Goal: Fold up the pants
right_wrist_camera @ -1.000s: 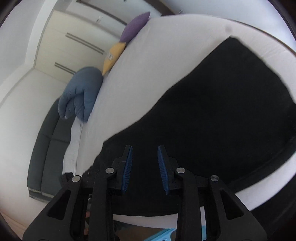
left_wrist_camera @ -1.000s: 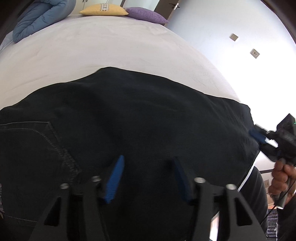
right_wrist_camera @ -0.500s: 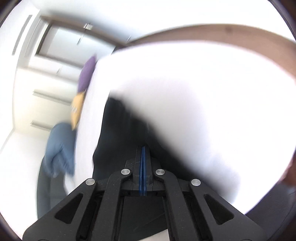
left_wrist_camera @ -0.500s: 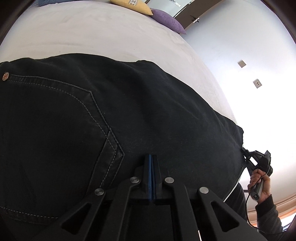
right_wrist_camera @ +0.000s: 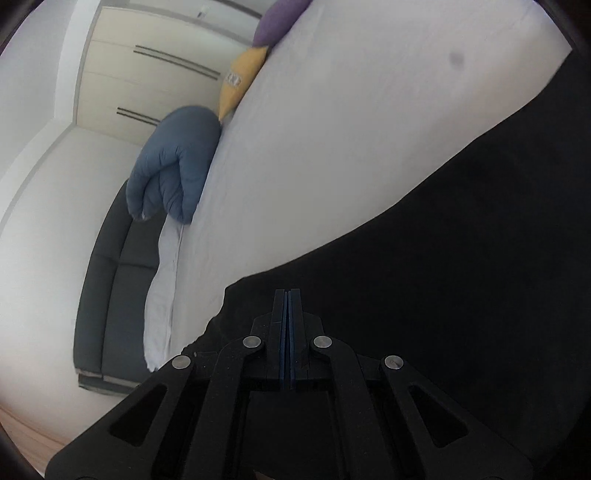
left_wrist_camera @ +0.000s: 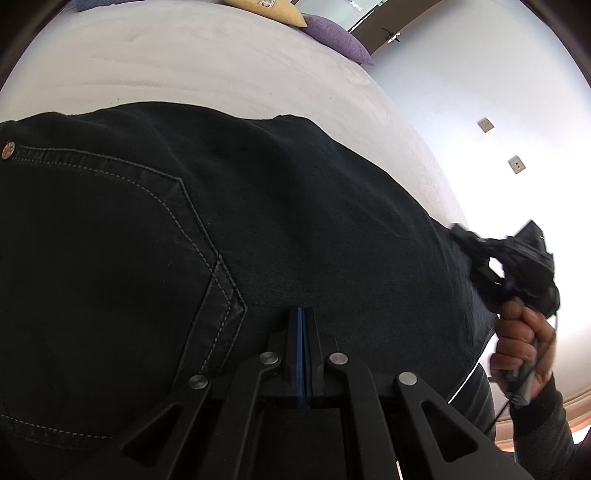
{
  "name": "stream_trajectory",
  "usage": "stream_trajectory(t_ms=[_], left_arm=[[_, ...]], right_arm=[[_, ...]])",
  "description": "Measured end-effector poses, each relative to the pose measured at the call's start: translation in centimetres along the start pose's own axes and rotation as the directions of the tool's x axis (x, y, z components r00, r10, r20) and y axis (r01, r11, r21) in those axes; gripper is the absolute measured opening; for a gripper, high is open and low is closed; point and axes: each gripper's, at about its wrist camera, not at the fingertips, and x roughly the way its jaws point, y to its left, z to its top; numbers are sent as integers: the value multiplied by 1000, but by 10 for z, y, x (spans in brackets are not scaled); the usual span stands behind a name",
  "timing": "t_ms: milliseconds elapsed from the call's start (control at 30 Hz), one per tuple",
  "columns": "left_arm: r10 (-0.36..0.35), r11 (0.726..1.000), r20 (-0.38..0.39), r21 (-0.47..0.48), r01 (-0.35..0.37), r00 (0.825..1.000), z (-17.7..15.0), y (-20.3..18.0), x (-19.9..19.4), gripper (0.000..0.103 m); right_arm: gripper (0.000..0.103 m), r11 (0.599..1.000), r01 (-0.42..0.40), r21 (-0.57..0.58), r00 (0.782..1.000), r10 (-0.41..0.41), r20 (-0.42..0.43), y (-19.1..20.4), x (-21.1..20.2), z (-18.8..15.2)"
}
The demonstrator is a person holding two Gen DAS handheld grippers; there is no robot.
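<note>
The bed (left_wrist_camera: 207, 62) fills most of both views, its pale sheet running back to the pillows; its near edge is hidden under cloth and gripper frames. The pants (left_wrist_camera: 295, 206) lie spread flat across the near part of it, black denim with a stitched back pocket (left_wrist_camera: 96, 236) and a small rivet (left_wrist_camera: 8, 149) at the left of the left wrist view. Their left and bottom parts run out of that picture. In the right wrist view the pants (right_wrist_camera: 461, 258) show only as a flat black mass with no seams to be made out, cut off at the right and bottom.

A folded blue duvet (right_wrist_camera: 173, 166) sits at the far side of the bed, beside a yellow pillow (right_wrist_camera: 240, 81) and a purple pillow (right_wrist_camera: 277, 18), the last clipped by the frame. A dark sofa (right_wrist_camera: 110, 280) stands beyond the bed, and wardrobe doors (right_wrist_camera: 155, 74) behind.

The left gripper (left_wrist_camera: 302, 314) has its blue pads pressed together at the near edge of the pants; whether cloth lies between them cannot be told. The right gripper (right_wrist_camera: 287, 295) is likewise closed pad to pad, low over a corner of the pants, any pinched cloth lost against the black. Seen from the left wrist, the right gripper (left_wrist_camera: 465, 240) meets the pants' right edge, its tips blurred, with the right hand (left_wrist_camera: 521, 343) around its handle.
</note>
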Motion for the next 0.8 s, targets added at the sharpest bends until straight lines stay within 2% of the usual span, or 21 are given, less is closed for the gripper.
stream_trajectory(t_ms=[67, 100, 133, 167, 267, 333, 467, 533, 600, 633, 667, 700, 733, 800], left_arm=[[-3, 1000, 1, -3, 3, 1000, 0, -2, 2, 5], [-3, 1000, 2, -2, 3, 1000, 0, -2, 2, 5], [-3, 1000, 2, -2, 3, 1000, 1, -2, 2, 5], [-3, 1000, 3, -1, 3, 1000, 0, -2, 2, 5], [-9, 1000, 7, -4, 9, 1000, -1, -2, 4, 5], [-15, 1000, 9, -8, 15, 1000, -1, -1, 4, 5], [-12, 1000, 8, -12, 12, 1000, -2, 0, 4, 5], [-15, 999, 3, -28, 15, 1000, -1, 1, 3, 5], [17, 999, -5, -27, -17, 1000, 2, -6, -2, 4], [46, 999, -5, 4, -46, 999, 4, -16, -5, 0], [56, 997, 1, 50, -56, 998, 6, -29, -7, 1], [33, 996, 8, 79, -33, 999, 9, -42, -9, 1], [4, 995, 10, 96, -5, 1000, 13, -53, -8, 1], [-50, 989, 7, 137, 48, 999, 24, -78, 3, 1]], right_arm=[[0, 997, 61, 40, 997, -59, -41, -20, 31, 13], [0, 995, 61, 84, 998, -58, -37, -35, 38, 20], [0, 991, 5, 137, 1000, -4, -9, -51, 38, 29], [0, 987, -9, 163, 1000, 5, 24, -72, 29, 38], [0, 979, 42, 200, 987, -72, 143, -99, -15, 66], [0, 966, 48, 255, 971, -105, 216, -124, -44, 82], [0, 947, 75, 312, 916, -189, 354, -156, -101, 105], [0, 941, 76, 330, 897, -209, 390, -161, -119, 115], [0, 941, 89, 327, 887, -225, 404, -151, -125, 114], [0, 950, 53, 307, 891, -184, 415, -143, -126, 110], [0, 964, -7, 266, 898, -111, 425, -130, -122, 103], [0, 976, -57, 211, 907, -38, 419, -118, -117, 96], [0, 985, -75, 154, 919, 8, 393, -106, -108, 90], [0, 995, -32, 94, 956, 3, 294, -94, -78, 74]])
